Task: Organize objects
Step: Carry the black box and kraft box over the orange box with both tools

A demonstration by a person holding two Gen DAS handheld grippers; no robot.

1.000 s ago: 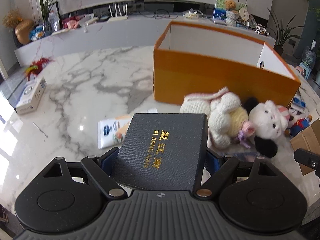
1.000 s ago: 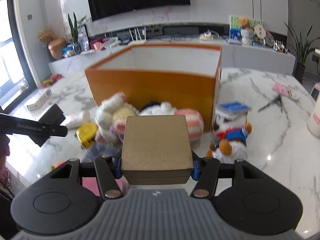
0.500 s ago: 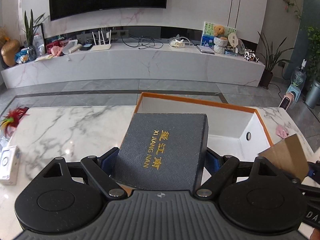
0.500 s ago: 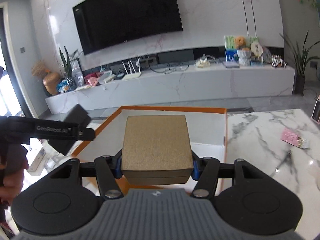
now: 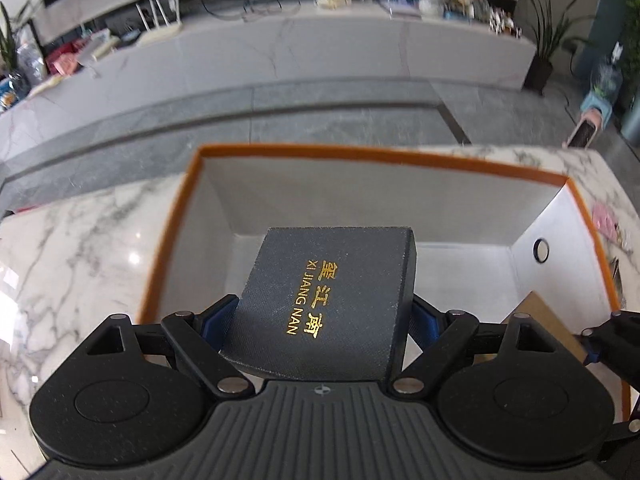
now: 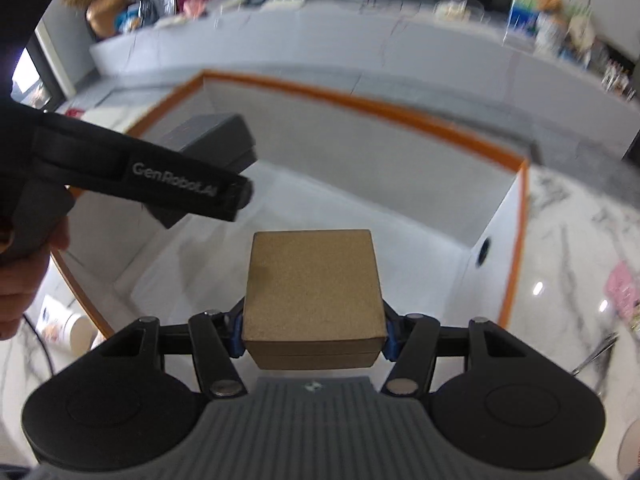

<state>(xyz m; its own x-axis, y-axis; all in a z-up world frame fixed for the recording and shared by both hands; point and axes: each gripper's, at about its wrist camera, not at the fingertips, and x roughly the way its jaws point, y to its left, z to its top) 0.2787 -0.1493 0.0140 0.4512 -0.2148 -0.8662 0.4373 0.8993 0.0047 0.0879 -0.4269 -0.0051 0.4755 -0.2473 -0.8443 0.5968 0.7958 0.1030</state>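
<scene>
Over the orange bin (image 5: 376, 154), where toys lay a second ago, the left gripper (image 5: 324, 320) pinches the dark box (image 5: 328, 300) and the right gripper (image 6: 314, 332) the tan box (image 6: 314, 284) (both seemingly ready to drop).

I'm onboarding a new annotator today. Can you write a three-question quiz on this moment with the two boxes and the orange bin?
1. True or false: the left gripper is clamped on the dark blue box with gold lettering.
2. What does the right gripper hold? A) a plush toy B) a tan cork-textured box C) nothing
3. Fill in: both held boxes hang above the open ___ of the orange storage box.

Key
1. True; its blue pads press on both sides.
2. B
3. Top; its white inside looks bare where it shows.
</scene>
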